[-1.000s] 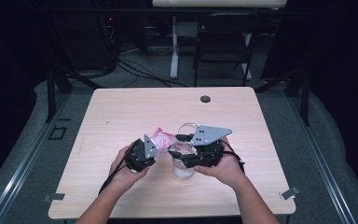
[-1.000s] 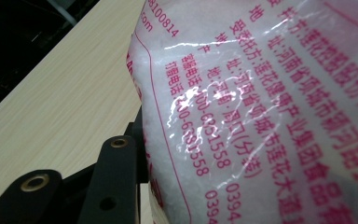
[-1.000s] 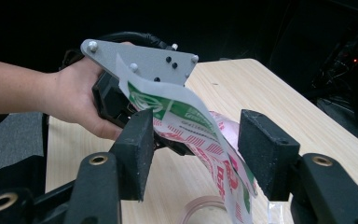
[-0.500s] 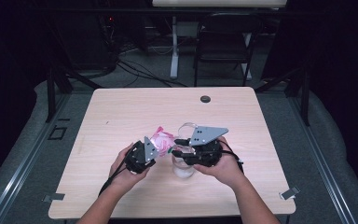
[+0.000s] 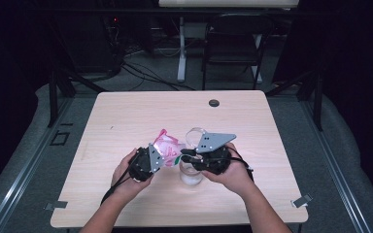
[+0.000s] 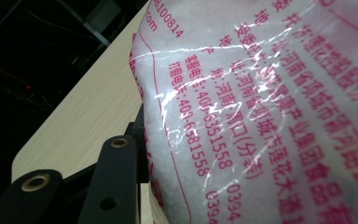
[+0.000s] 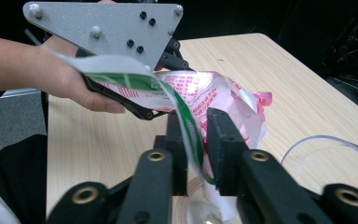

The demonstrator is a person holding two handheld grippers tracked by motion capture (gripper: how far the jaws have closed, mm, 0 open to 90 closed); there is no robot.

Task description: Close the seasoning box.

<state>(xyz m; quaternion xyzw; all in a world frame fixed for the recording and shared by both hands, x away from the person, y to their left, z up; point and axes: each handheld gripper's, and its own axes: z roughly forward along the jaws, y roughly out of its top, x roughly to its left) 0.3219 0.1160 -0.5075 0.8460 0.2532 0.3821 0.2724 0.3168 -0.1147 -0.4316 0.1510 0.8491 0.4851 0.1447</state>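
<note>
Now the right gripper [image 7: 196, 154] has just been closing its jaws onto the green-edged corner of the bag [image 5: 167, 145], low centre of the high view, apparently to tear it open. The left gripper [image 5: 143, 164] pinches the bag's body. A clear glass [image 5: 192, 174] stands directly beneath, crowding the work. Farther up the table [image 5: 126, 116], a black cap [image 5: 214, 103].

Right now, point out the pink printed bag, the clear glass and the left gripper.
pink printed bag [image 5: 166, 143], high view, on its crumpled upper part.
clear glass [image 5: 191, 175], high view, on its lower wall.
left gripper [image 5: 161, 156], high view, where its jaws hold the bag.
</note>
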